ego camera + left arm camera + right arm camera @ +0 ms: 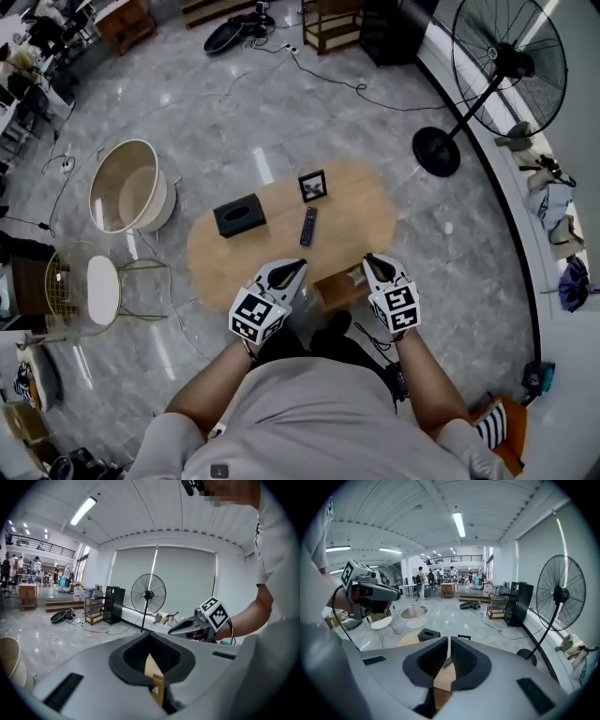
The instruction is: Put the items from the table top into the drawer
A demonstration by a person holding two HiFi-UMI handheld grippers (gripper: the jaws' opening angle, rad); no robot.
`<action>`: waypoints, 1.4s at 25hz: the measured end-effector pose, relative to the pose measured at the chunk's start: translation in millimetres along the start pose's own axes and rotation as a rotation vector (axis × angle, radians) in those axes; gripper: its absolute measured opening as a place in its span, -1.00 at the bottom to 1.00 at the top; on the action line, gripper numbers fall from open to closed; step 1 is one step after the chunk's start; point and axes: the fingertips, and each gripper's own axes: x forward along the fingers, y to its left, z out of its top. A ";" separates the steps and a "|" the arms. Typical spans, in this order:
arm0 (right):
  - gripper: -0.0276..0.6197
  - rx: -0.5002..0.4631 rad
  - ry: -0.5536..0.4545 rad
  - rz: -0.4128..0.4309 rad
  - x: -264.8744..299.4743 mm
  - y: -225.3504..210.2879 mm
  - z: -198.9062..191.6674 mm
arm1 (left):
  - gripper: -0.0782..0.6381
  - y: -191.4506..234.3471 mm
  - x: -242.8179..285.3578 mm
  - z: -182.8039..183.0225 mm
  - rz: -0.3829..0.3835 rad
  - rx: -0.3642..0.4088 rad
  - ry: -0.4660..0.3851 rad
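On the oval wooden table (pixel 366 211) lie a black tissue box (pixel 239 216), a dark remote (pixel 307 226) and a small black picture frame (pixel 312 186). Under the table's near edge a wooden drawer (pixel 339 289) stands pulled out. My left gripper (pixel 298 267) hovers over the near edge, jaws together and empty. Above the drawer's right side my right gripper (pixel 370 259) is also shut on nothing. The right gripper view looks along the right gripper (pixel 448 638) at the tissue box (pixel 428 634) and remote (pixel 447 662). The left gripper (pixel 150 634) shows only wood behind its pads.
A standing fan (pixel 506 66) is at the far right of the table. A white tub (pixel 127 187) and a wire stool (pixel 94 291) stand to the left. A dark shelf unit (pixel 515 602) and cables are on the floor beyond. The person's legs are against the table's near edge.
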 end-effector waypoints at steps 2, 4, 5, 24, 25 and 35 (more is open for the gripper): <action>-0.80 -0.010 -0.024 0.001 -14.0 0.2 11.5 | -0.76 -9.0 -5.8 11.0 -0.003 0.029 -0.014; -0.81 -0.010 -0.048 0.003 -24.2 -1.0 18.8 | -0.76 -17.5 -9.1 18.1 0.000 0.056 -0.021; -0.82 -0.007 -0.061 0.005 -28.0 -2.2 22.3 | -0.76 -20.8 -9.4 21.4 0.003 0.064 -0.026; -0.82 -0.048 -0.164 0.072 -69.7 -23.0 49.4 | -0.76 -63.4 11.4 43.5 0.046 0.120 -0.062; -0.83 -0.046 -0.164 0.071 -68.9 -23.6 50.8 | -0.76 -62.6 12.9 44.7 0.042 0.120 -0.061; -0.82 -0.004 -0.144 0.041 -38.0 -19.0 63.4 | -0.76 -23.6 16.5 54.0 0.000 0.104 -0.070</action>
